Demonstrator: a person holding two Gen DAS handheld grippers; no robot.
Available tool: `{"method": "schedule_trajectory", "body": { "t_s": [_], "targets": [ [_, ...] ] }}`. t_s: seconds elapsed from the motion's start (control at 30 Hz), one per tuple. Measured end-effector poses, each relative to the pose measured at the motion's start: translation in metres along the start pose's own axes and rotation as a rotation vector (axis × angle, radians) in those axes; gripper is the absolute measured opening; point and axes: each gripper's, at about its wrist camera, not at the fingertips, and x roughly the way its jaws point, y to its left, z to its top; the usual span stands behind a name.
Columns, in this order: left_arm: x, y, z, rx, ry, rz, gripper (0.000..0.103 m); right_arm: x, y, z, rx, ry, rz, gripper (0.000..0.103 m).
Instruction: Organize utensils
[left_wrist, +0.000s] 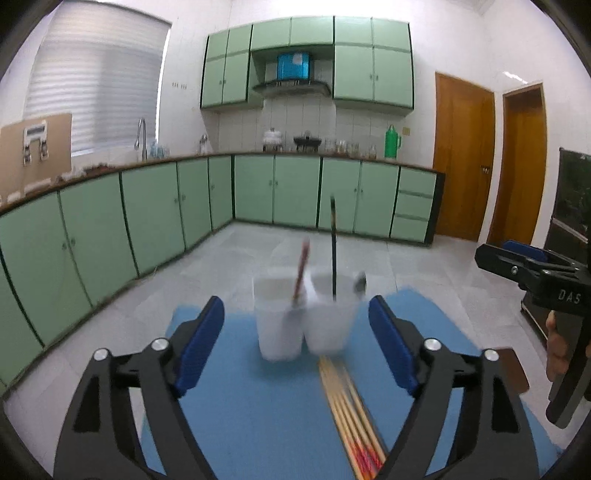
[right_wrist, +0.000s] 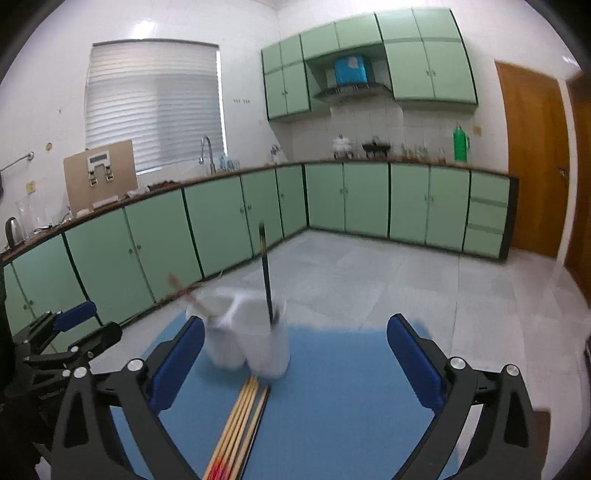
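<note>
Left wrist view: the left gripper (left_wrist: 296, 343) has its jaws spread wide with nothing between the blue pads. It hangs over a blue mat (left_wrist: 258, 413). Ahead of the fingertips, on the far part of the mat, stand two white cups (left_wrist: 280, 332) side by side and touching, blurred. The left cup holds a reddish stick (left_wrist: 301, 269) leaning slightly right. The right cup holds a black chopstick (left_wrist: 334, 251), nearly upright, and a small grey utensil tip (left_wrist: 360, 282) shows at its right rim; what that utensil is cannot be told. A bundle of wooden chopsticks (left_wrist: 347, 406) lies flat on the mat just in front of the cups, running toward the camera and passing close beside the right finger. The right gripper (left_wrist: 524, 266) shows at the right edge, with part of a hand (left_wrist: 556, 354) below it.

Right wrist view: the right gripper (right_wrist: 295, 363) is likewise spread wide and grips nothing. The cups (right_wrist: 266, 350) stand ahead, nearer the left finger. The black chopstick (right_wrist: 266, 280) rises from the nearer cup; the reddish stick (right_wrist: 192, 295) leans left from the other. The wooden chopsticks (right_wrist: 240, 424) lie on the mat (right_wrist: 351, 387) between the fingers, left of centre. The left gripper (right_wrist: 70, 325) shows at the left edge, well apart from the cups
</note>
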Motion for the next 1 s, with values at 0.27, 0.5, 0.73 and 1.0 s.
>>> {"method": "schedule_trajectory", "body": {
  "t_s": [0.27,0.5,0.73,1.0],
  "targets": [
    [-0.002,0.0,-0.08,-0.026,0.154,0.01,0.08,-0.004,0.004,-0.079,0.065,0.142,-0.034,0.097],
    [0.002,0.0,-0.128,-0.014,0.238,0.045,0.08,0.002,0.015,-0.132,0.066,0.24,-0.045,0.097],
    [0.002,-0.002,-0.15,-0.011,0.308,0.071,0.08,0.007,0.028,-0.17,0.049,0.32,-0.066,0.097],
    [0.0,0.002,-0.151,-0.026,0.311,0.096,0.08,0.013,0.045,-0.188,-0.034,0.381,-0.052,0.084]
  ]
}}
